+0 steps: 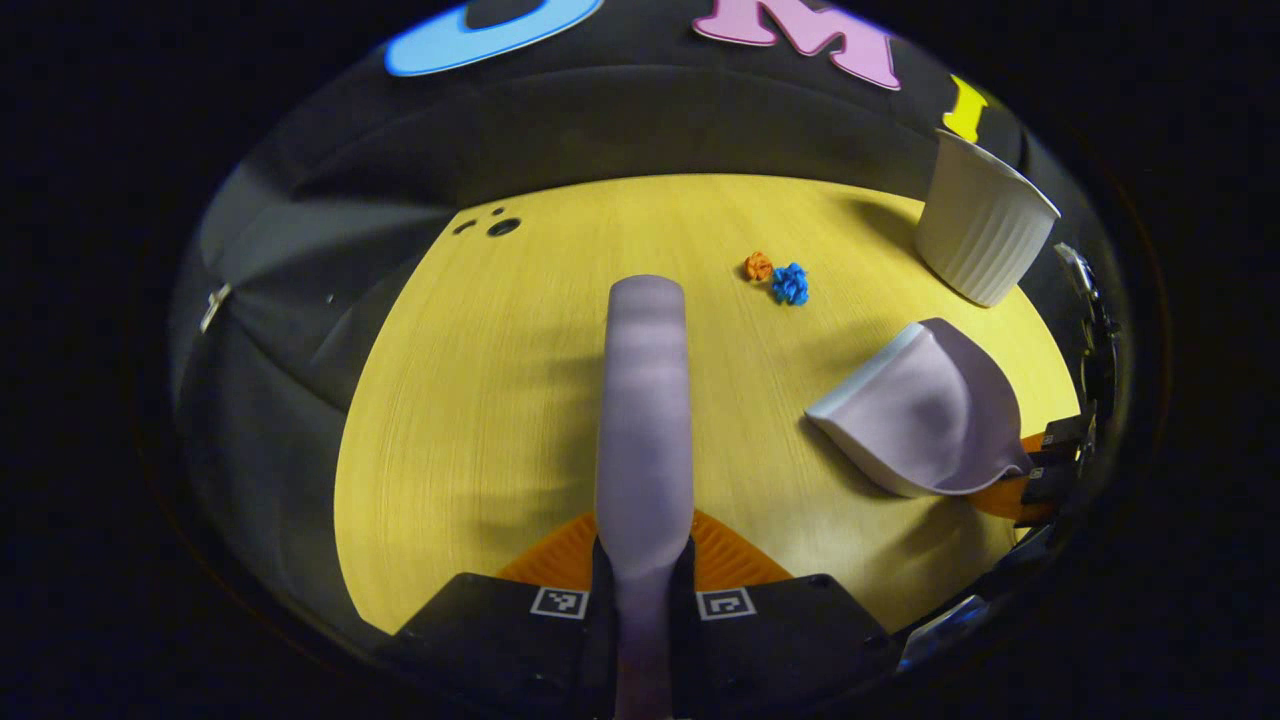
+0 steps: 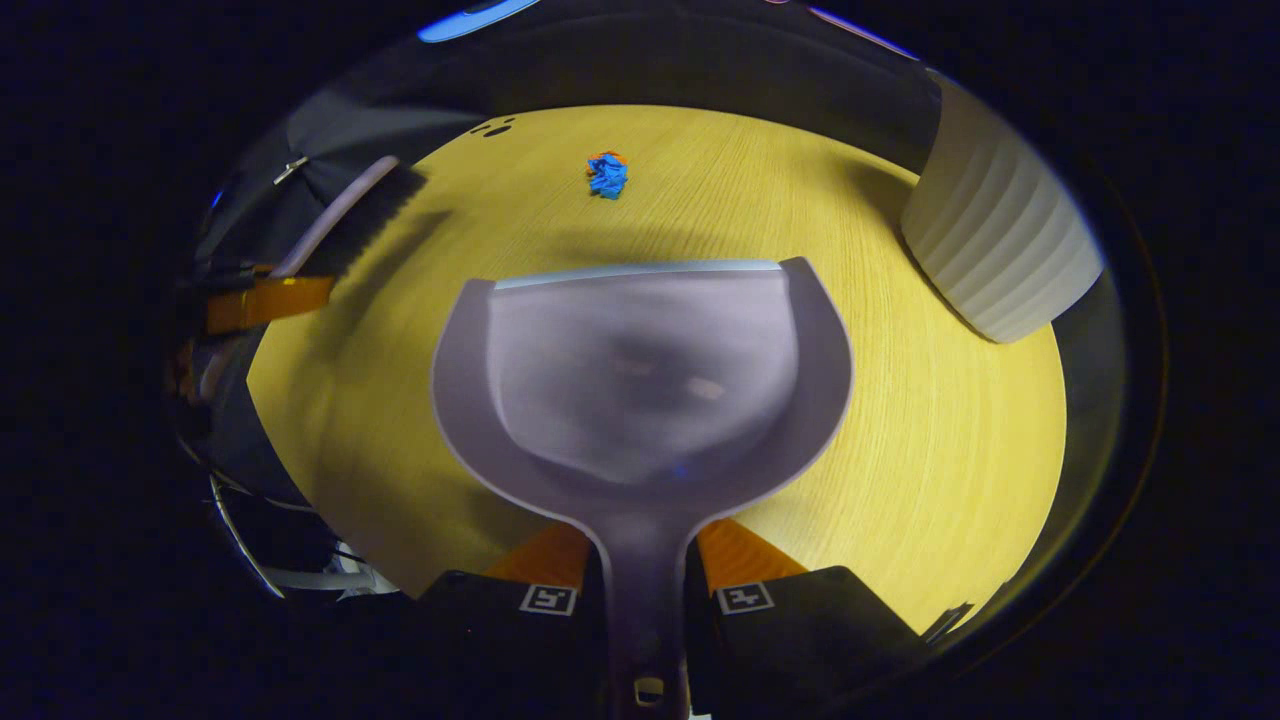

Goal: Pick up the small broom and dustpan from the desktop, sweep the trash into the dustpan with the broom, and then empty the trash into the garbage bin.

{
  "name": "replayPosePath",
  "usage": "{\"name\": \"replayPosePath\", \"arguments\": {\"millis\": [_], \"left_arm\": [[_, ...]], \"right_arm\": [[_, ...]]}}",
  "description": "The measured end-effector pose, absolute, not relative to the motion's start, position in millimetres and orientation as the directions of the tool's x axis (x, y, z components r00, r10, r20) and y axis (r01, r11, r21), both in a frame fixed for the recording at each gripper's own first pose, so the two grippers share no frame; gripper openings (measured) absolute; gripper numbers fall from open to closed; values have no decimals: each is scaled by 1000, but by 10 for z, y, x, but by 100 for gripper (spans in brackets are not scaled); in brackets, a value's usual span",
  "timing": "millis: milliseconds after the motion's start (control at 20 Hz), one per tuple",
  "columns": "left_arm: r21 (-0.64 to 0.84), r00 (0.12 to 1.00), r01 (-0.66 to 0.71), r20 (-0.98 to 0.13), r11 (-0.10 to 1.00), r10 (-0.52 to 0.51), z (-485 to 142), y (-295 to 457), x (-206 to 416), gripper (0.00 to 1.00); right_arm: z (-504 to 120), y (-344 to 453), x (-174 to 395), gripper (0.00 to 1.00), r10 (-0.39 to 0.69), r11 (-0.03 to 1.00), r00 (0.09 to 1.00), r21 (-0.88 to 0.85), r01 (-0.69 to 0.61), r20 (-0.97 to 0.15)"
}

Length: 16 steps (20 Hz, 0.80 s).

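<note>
Your left gripper (image 1: 642,590) fingers clamp the broom (image 1: 642,400), right gripper (image 2: 645,590) fingers clamp the dustpan (image 2: 640,370), both above open tabletop (image 1: 480,400); trash (image 1: 780,278) lies ahead near the bin (image 1: 980,230).

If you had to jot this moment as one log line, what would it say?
left hand-held gripper: holds broom | right hand-held gripper: holds dustpan | paper scraps: unswept on desktop | bin: upright
</note>
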<state>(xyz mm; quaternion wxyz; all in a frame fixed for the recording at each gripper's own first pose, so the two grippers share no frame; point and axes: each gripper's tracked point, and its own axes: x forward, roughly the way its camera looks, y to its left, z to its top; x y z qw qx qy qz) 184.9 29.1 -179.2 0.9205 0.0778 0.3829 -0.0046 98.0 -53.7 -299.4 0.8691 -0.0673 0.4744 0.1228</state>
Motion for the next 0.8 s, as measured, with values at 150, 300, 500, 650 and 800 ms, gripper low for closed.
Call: {"name": "replayPosePath", "arguments": {"millis": [150,300,500,650,800], "left_arm": [[153,695,143,-719,978,11,-1745,177,2324,25],[194,691,219,-723,956,-12,-1687,101,2840,25],[330,687,324,-726,887,19,-1667,90,3529,25],[369,655,440,-756,819,-11,-1764,-71,3813,25],[365,612,543,-788,757,-59,-1828,-256,3902,26]], "right_arm": [[-2927,-718,928,35,153,962,516,7,-274,-843],[-2916,-808,976,36,161,960,509,15,-279,-846],[-2902,-986,982,35,155,955,503,-1,-298,-850],[-2911,-1008,975,35,156,949,500,-11,-316,-852],[-2925,-1006,974,35,167,943,494,-8,-332,-854]]}}
